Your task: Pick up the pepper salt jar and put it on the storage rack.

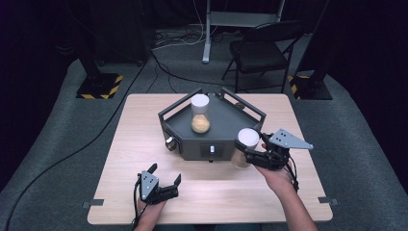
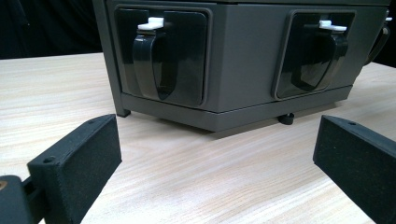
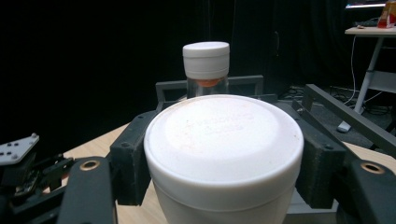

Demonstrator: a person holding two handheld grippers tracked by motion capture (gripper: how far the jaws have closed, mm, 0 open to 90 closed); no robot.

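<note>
Two clear jars with white screw lids and orange-tan powder inside are in play. One clear jar with a white lid (image 1: 200,113) stands upright on the deck of the dark grey angular tray-box with low rails (image 1: 211,139) in the middle of the pale wooden counter (image 1: 125,159). The other white-lidded jar (image 1: 245,147) is clamped in the right claw (image 1: 250,153), just beside the front right corner of the box; in the right gripper view the two black jaws press on both sides of the jar (image 3: 223,154) under its lid.

The relation that matters: the held jar has its long axis upright, and the free deck of the box lies ahead of it and to its left, a little higher than the counter. I judge the next move needs a lift over the rail (image 1: 250,107) and then a travel toward the standing jar, with enough gap so the two do not knock. The right hand is clearly the nearer one for this.

The left claw (image 1: 163,179) rests low near the front edge of the counter, jaws wide apart and holding nothing. In the left gripper view its pads (image 2: 79,163) point at the front panels of the box (image 2: 243,70).

It is hard to tell whether the held jar touches the counter or is already raised. Its lower part is cut off in the right gripper view.
</note>
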